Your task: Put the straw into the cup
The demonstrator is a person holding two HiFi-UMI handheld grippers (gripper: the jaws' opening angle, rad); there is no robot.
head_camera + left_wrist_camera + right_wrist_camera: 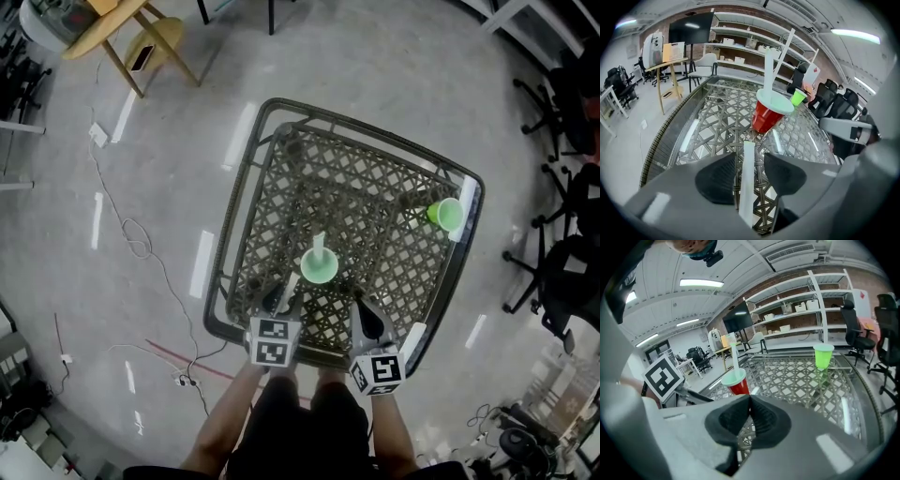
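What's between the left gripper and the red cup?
A white strip, from between the left gripper's open fingers toward the red cup; left gripper view.

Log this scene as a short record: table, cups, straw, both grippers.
table: woven, glass-topped
red cup: lidded, upright, near the grippers
straw: standing in the red cup
green cup: far right corner, apart
left gripper: open, white strip between its jaws, not pinched
right gripper: shut, empty

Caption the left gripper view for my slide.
Open left tongs straddle a white strip; the lidded red cup with straw stands ahead.
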